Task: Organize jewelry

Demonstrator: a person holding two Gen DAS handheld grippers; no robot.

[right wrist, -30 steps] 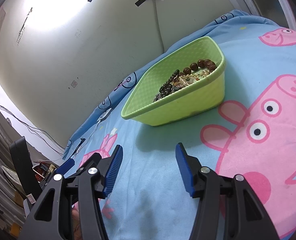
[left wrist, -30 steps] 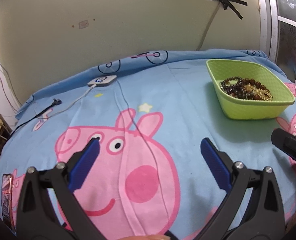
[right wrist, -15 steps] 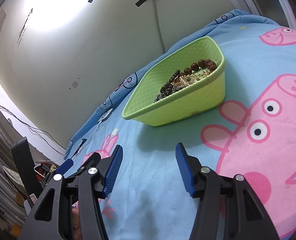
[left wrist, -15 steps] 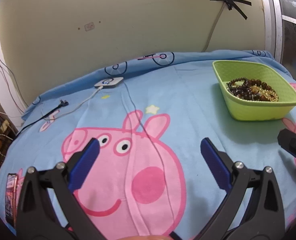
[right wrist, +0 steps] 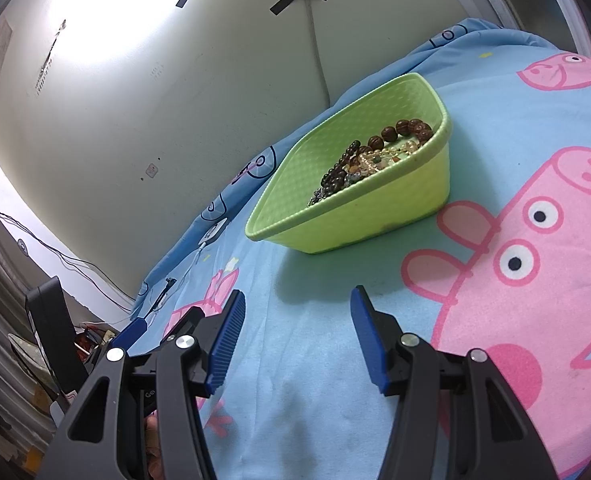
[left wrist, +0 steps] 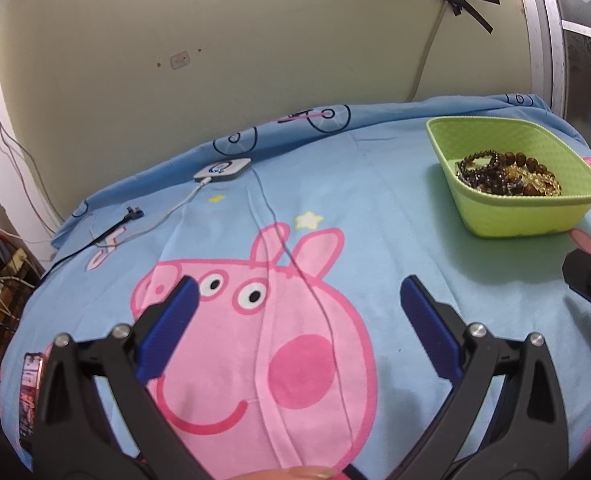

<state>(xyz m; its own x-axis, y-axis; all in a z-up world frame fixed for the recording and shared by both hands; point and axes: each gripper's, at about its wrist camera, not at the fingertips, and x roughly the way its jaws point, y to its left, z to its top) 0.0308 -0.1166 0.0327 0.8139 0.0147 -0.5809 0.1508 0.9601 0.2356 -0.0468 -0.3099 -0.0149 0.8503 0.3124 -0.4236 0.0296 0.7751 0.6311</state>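
Lying at the far left edge of the blue cartoon-pig bedsheet is a phone, and further back a dark cable end and a small white charger box with its white lead sit near the wall. The left gripper hovers above the big pink pig print, its blue-padded jaws spread wide with only sheet between them. To the right of it, well apart, stands the green plastic basket, and the beaded bracelets are heaped inside it against its right end. In the right wrist view, the right gripper points toward the basket from just short of it, jaws parted and gripping nothing.
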